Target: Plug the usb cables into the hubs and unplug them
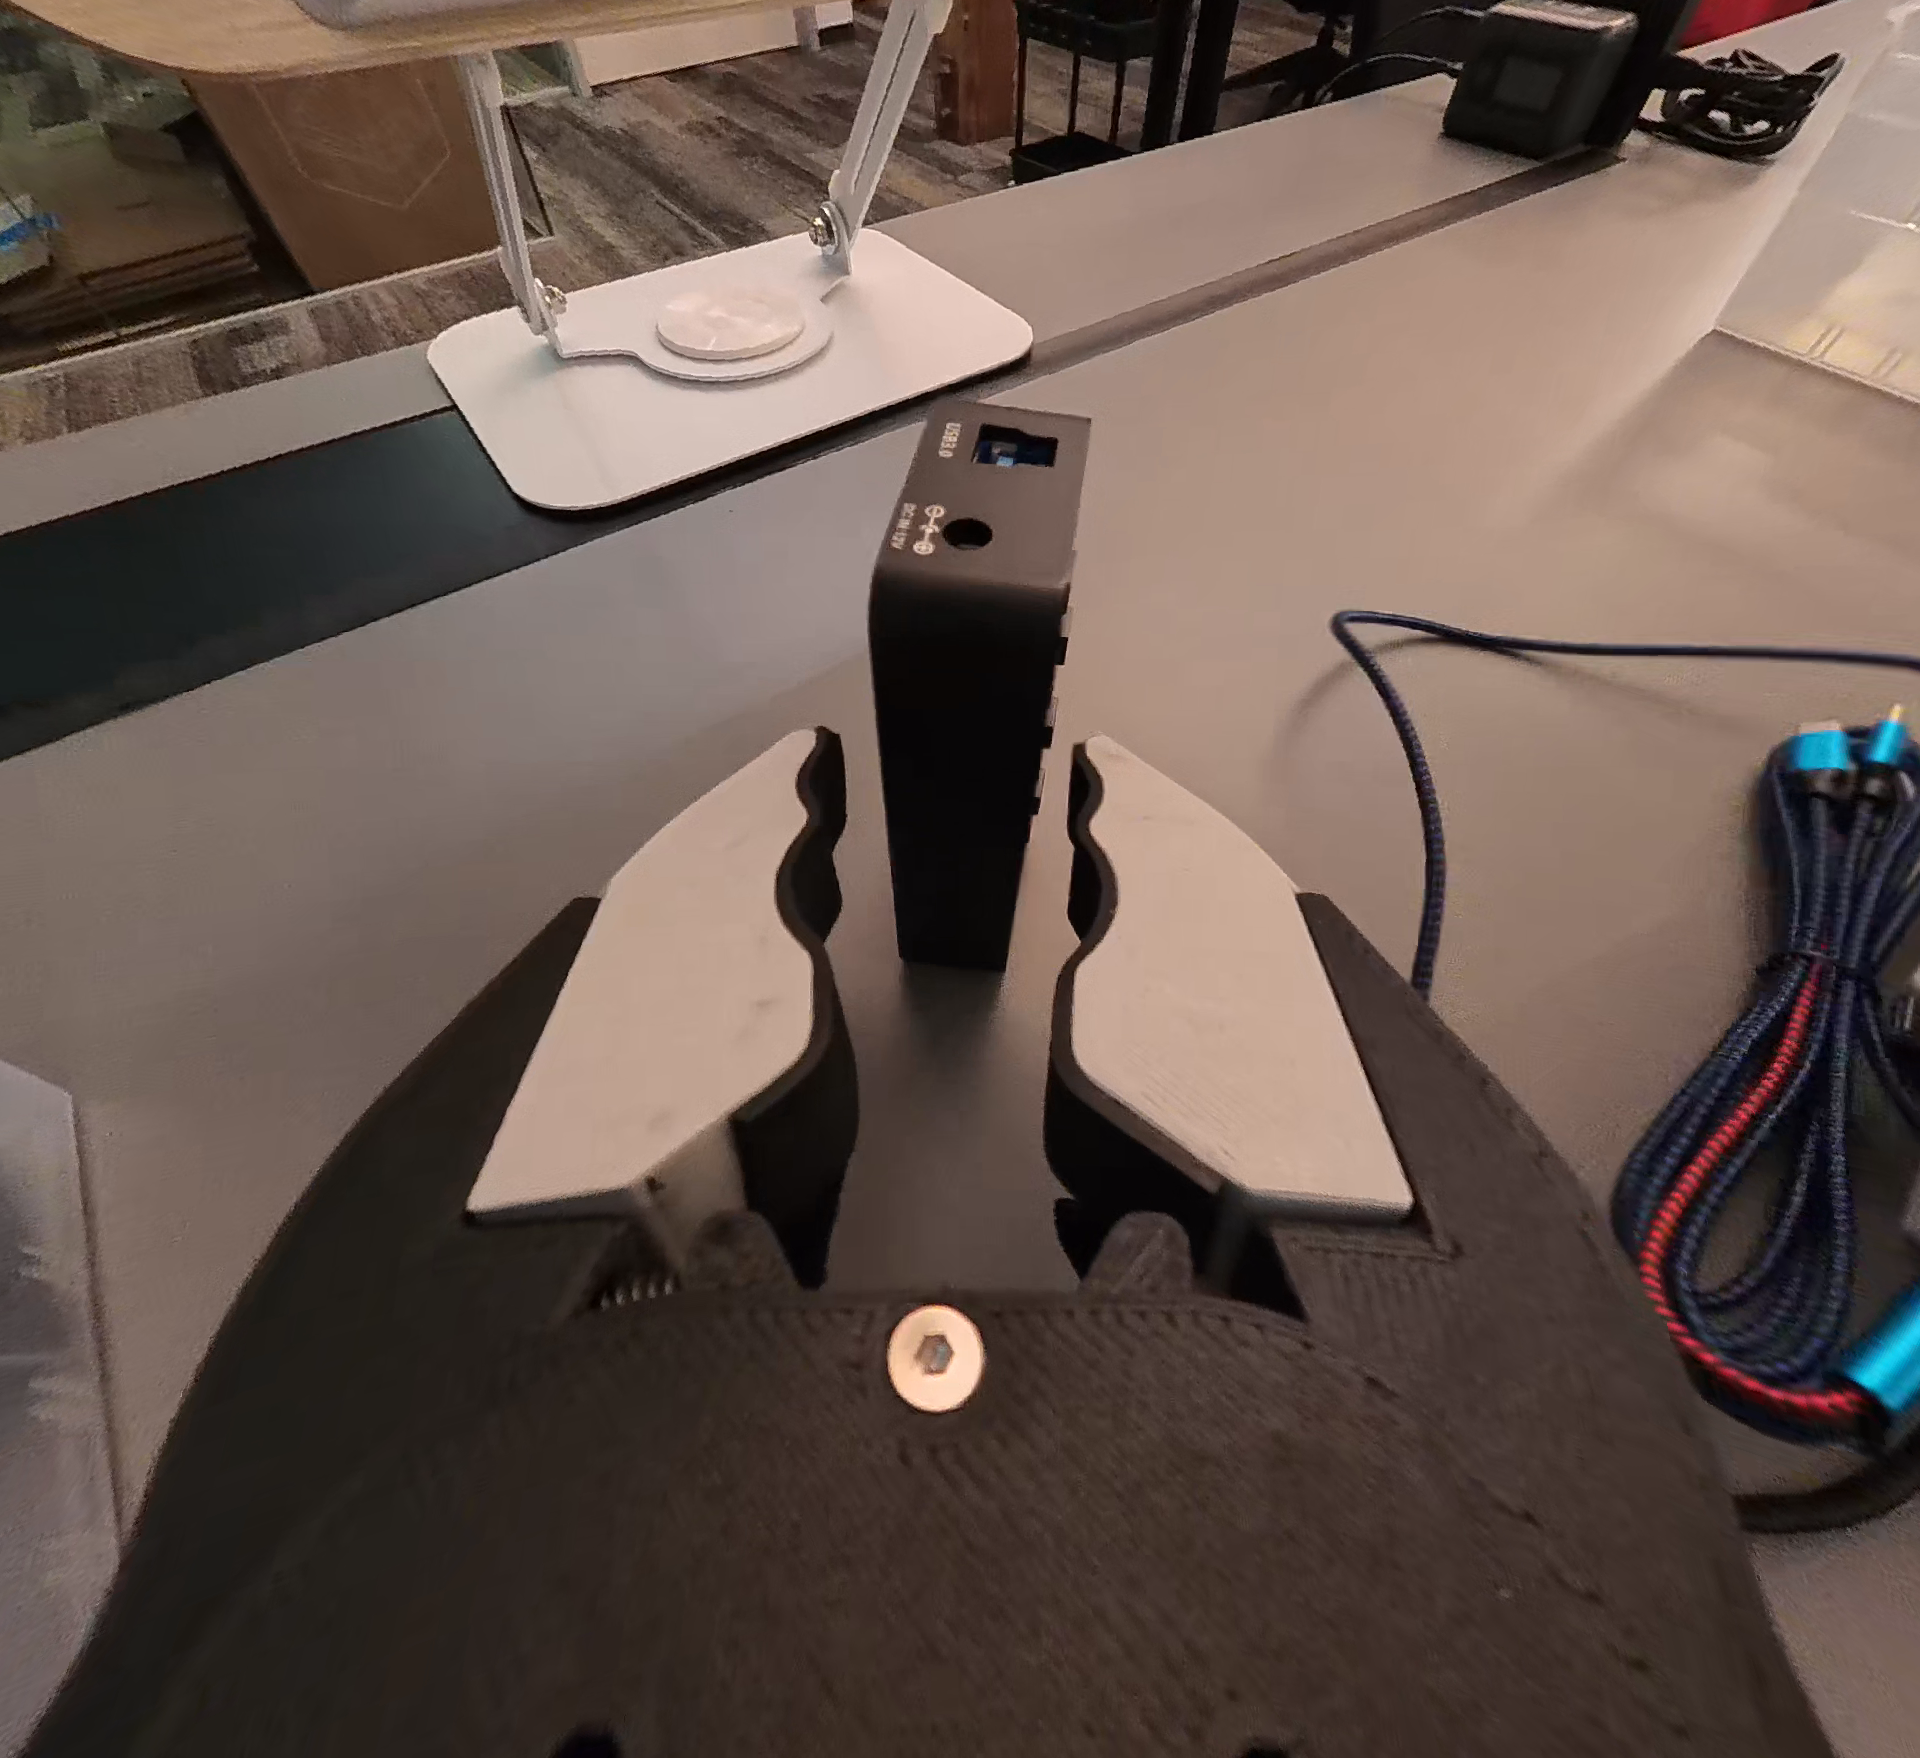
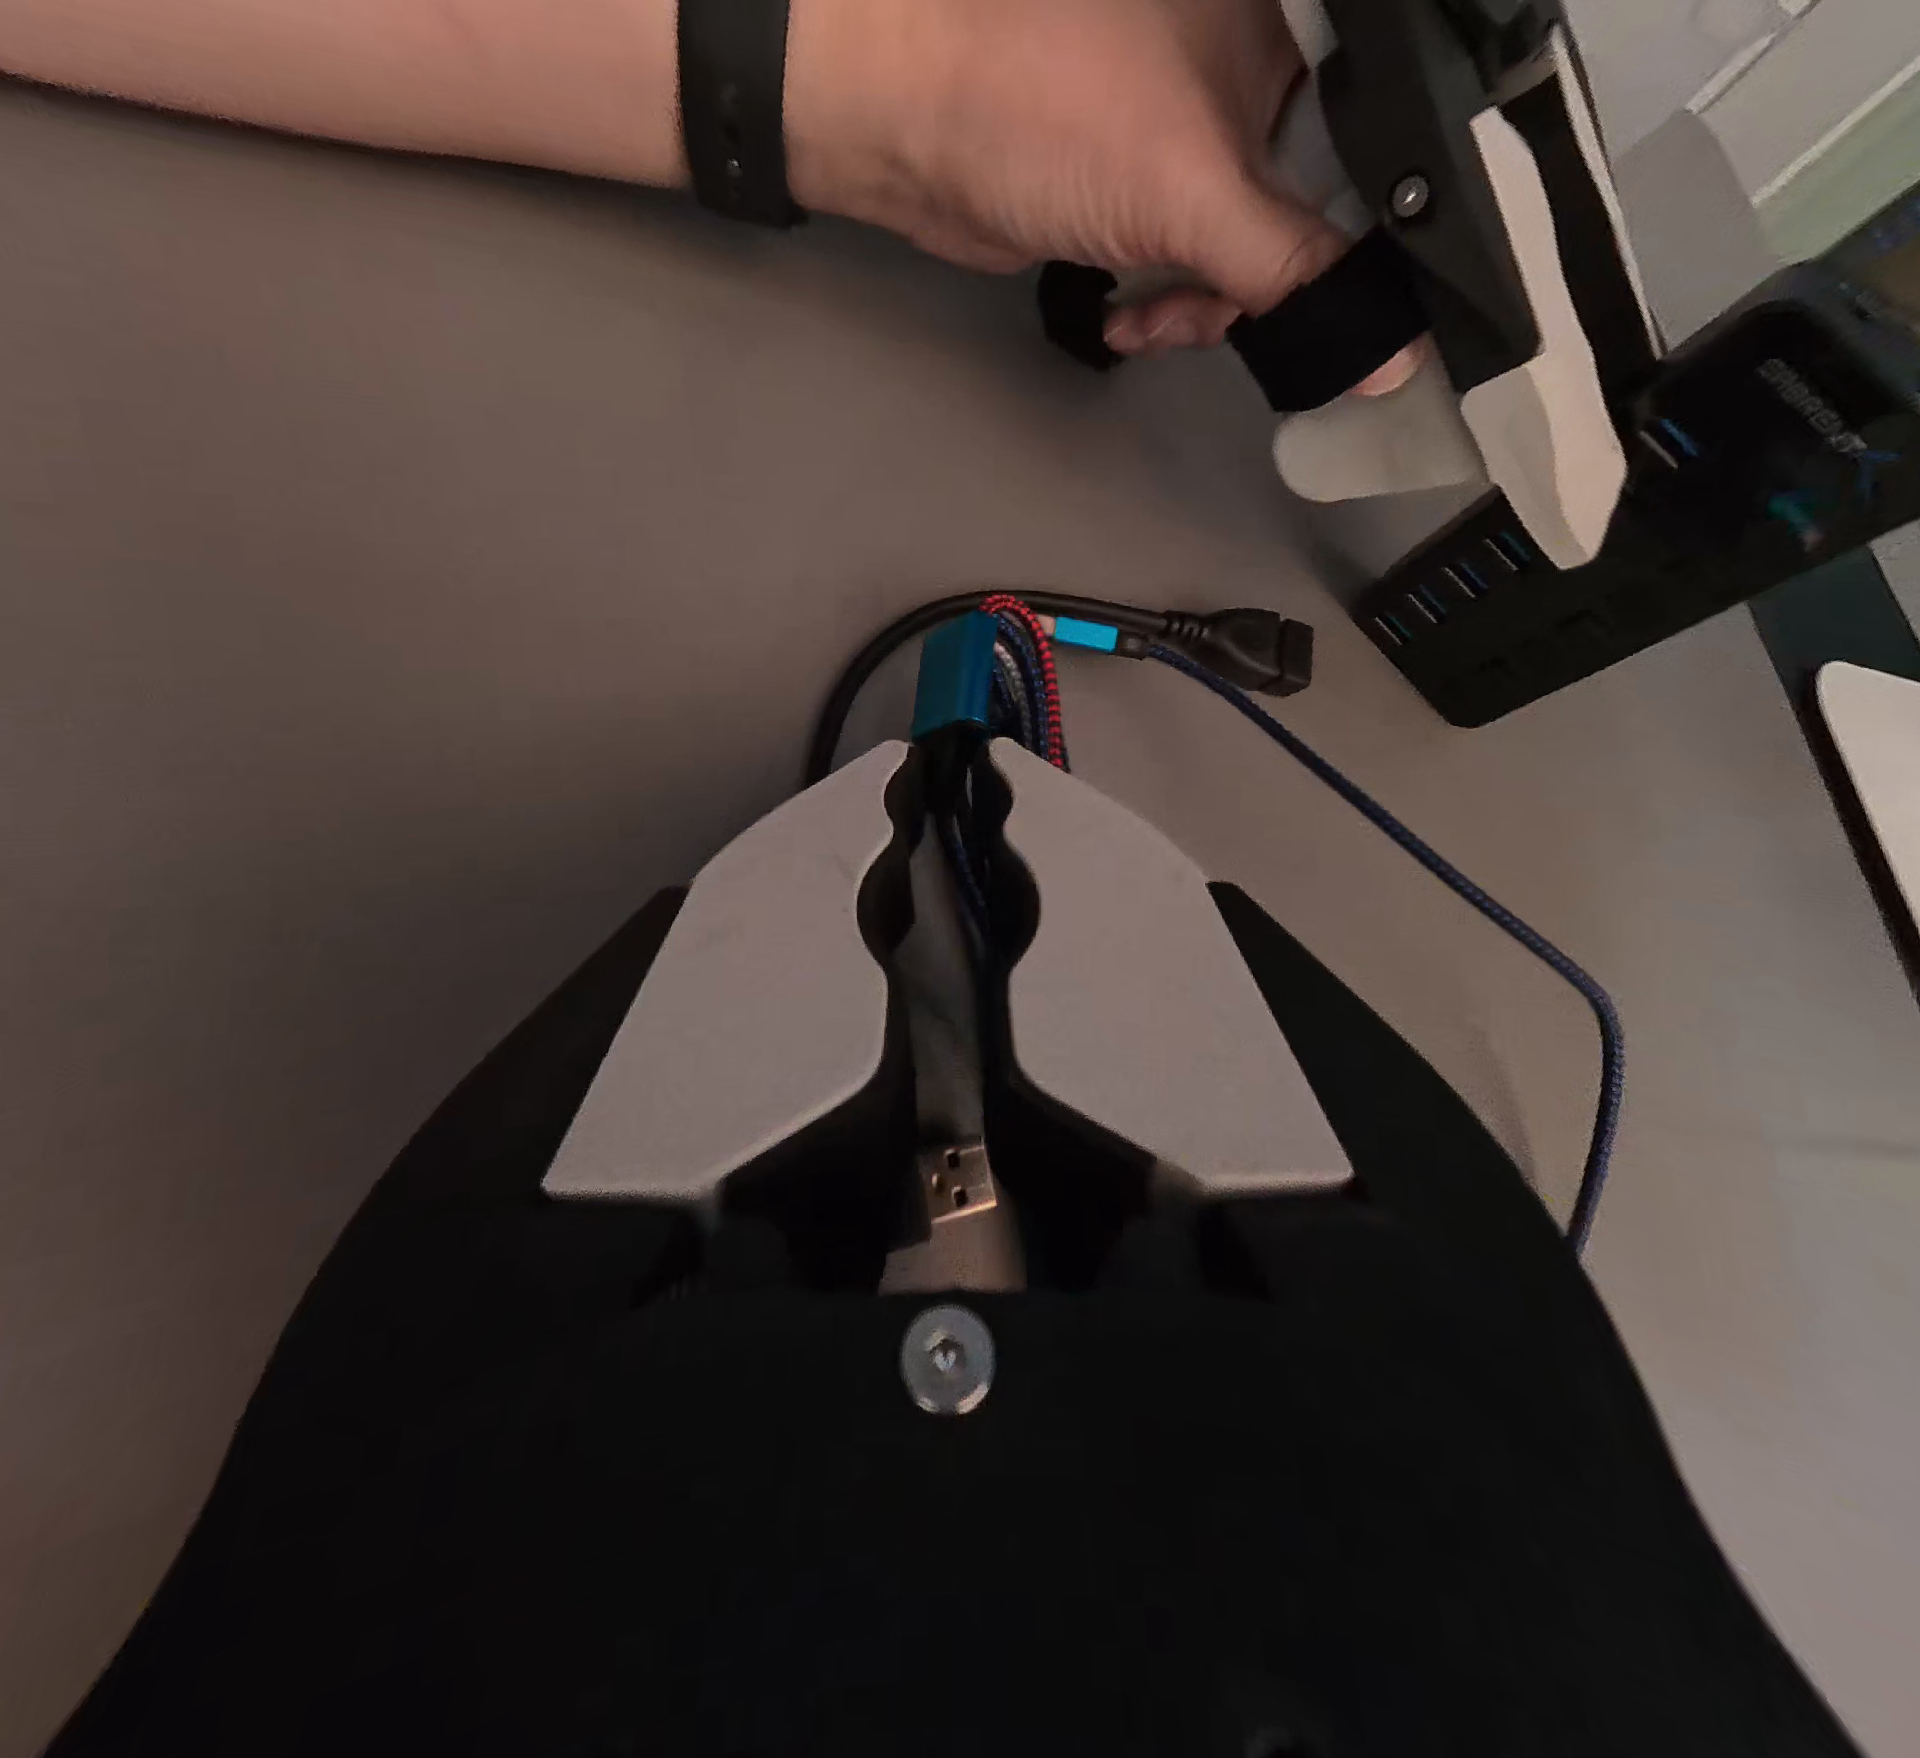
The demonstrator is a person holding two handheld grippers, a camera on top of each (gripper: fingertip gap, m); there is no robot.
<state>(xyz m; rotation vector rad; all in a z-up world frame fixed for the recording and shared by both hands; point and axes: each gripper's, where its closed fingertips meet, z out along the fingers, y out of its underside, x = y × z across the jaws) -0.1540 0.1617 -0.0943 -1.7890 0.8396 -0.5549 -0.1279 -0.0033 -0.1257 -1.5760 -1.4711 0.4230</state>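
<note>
Left gripper (image 1: pixel 951 809), black printed body with pale grey finger plates, is spread wide around the black rectangular metal USB hub (image 1: pixel 971 700). Both fingers stand clear of the hub's sides in the left wrist view, so no grip yet. In the right wrist view one finger (image 2: pixel 1548 451) overlaps the hub (image 2: pixel 1621 565); contact there can't be confirmed.

Right gripper (image 2: pixel 951 763) is narrowed onto a bundle of braided blue-and-red USB cables (image 2: pixel 971 877), held lengthwise between the fingers. A silver USB-A plug (image 2: pixel 956 1189) lies back in the throat of the gripper, pointing toward the camera, away from the hub. Metallic blue connector shells (image 2: pixel 951 685) stick out past the fingertips.

Step, as I read it: staging. Hub is being braced, cable is picked up, nothing plugged in.

Hub sits on the grey table (image 1: pixel 312 825), long axis running away from the left gripper toward the white metal stand base (image 1: pixel 727 378). Far end face, with a blue port and a round socket, points at the stand. The row of blue side ports (image 2: pixel 1455 581) faces roughly toward the right gripper.

Next move likely needs:
- left fingers closing on the hub's long sides to hold it steady
- one plug singled out of the bundle; current hold has the USB-A end facing the wrong way, so a regrip is likely
- plug lined up square to a side port

A loose blue braided cable (image 2: pixel 1434 877) trails across the table; snag risk.
</note>
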